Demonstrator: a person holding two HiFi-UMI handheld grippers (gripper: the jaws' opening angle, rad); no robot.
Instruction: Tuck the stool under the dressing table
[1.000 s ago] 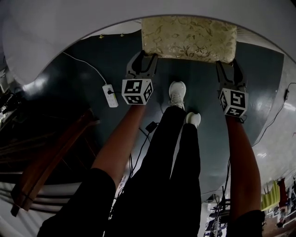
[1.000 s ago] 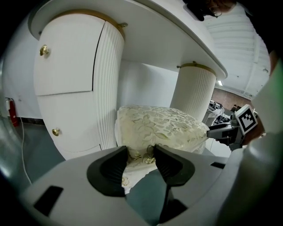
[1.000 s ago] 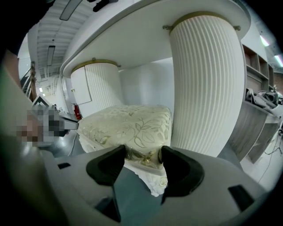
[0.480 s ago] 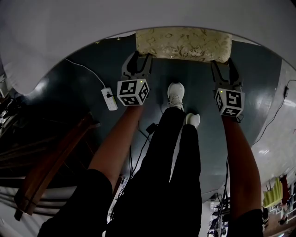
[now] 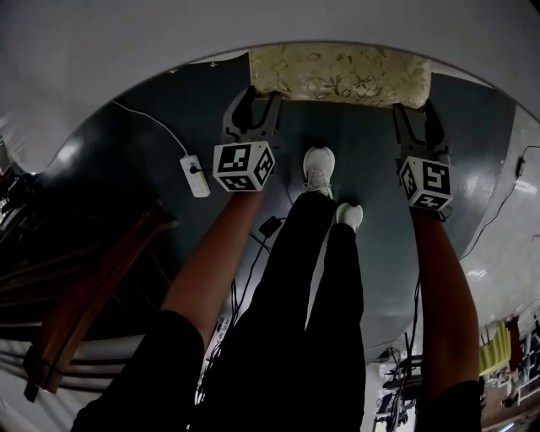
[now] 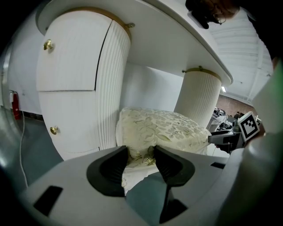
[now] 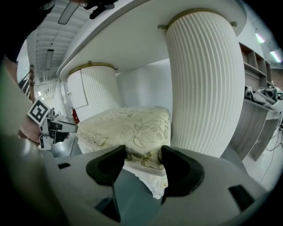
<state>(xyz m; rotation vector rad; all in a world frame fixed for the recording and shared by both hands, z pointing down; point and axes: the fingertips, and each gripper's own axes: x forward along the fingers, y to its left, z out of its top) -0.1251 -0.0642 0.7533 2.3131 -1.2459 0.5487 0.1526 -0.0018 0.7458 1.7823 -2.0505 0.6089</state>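
Note:
The stool (image 5: 337, 74), with a cream floral cushion, stands at the top of the head view, its far edge under the white dressing table's top (image 5: 253, 25). My left gripper (image 5: 251, 103) holds the cushion's near left corner, and my right gripper (image 5: 415, 118) holds its near right corner. In the left gripper view the jaws of the left gripper (image 6: 140, 154) close on the cushion's fringe, with the stool (image 6: 163, 128) between two white ribbed pedestals (image 6: 84, 84). In the right gripper view the right gripper (image 7: 143, 154) pinches the stool (image 7: 128, 126) beside a ribbed column (image 7: 203, 84).
A white power strip (image 5: 191, 175) with its cable lies on the dark floor left of my left gripper. The person's legs and white shoes (image 5: 320, 167) stand between the grippers. A black adapter (image 5: 272, 226) lies by the legs. A brown wooden frame (image 5: 93, 287) is at left.
The stool has slid a little farther under the tabletop, so less of the cushion shows. Both grippers have stayed on its near corners and moved forward with it.

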